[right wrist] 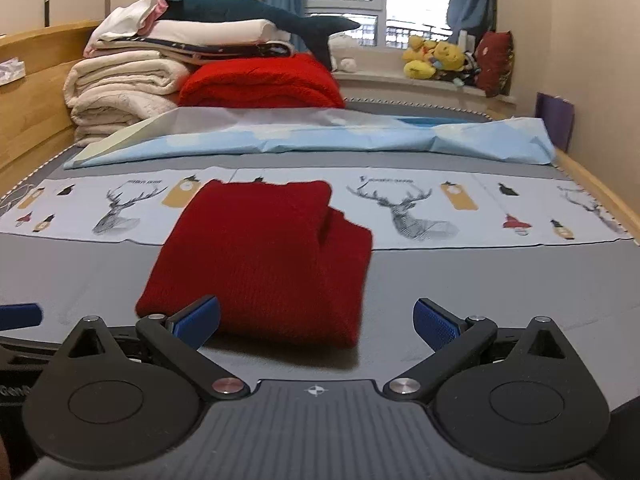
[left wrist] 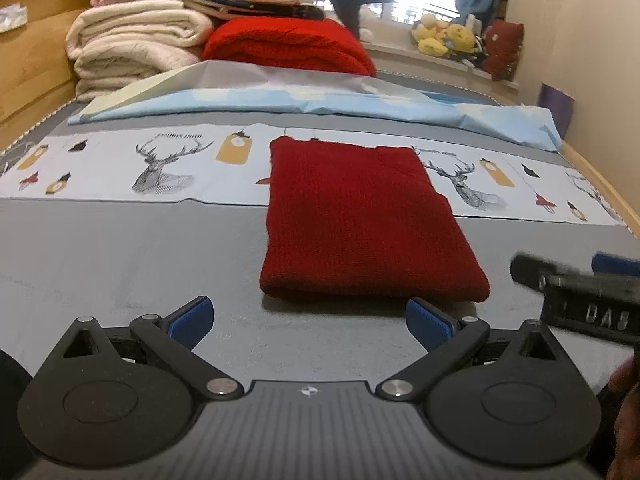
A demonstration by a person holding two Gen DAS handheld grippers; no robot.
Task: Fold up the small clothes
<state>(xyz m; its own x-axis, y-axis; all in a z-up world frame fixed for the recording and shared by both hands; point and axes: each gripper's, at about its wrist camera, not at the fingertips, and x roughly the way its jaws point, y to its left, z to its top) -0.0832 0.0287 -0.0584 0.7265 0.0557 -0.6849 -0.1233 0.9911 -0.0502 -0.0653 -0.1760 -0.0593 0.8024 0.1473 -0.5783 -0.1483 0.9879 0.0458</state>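
A dark red knit garment (left wrist: 360, 224) lies folded into a long rectangle on the grey bed sheet (left wrist: 120, 248). It also shows in the right wrist view (right wrist: 264, 260), with a fold bump on its right side. My left gripper (left wrist: 308, 322) is open and empty, just short of the garment's near edge. My right gripper (right wrist: 318, 322) is open and empty, its left pad (right wrist: 198, 318) close to the garment's near left corner. The right gripper's side also shows at the right edge of the left wrist view (left wrist: 580, 284).
A deer-print cloth strip (right wrist: 440, 208) lies under the garment's far end. A light blue sheet (right wrist: 320, 140) lies behind it. Folded cream blankets (right wrist: 120, 88) and a bright red blanket (right wrist: 264, 80) are stacked at the back left. Wooden bed rails (right wrist: 24, 112) run along both sides.
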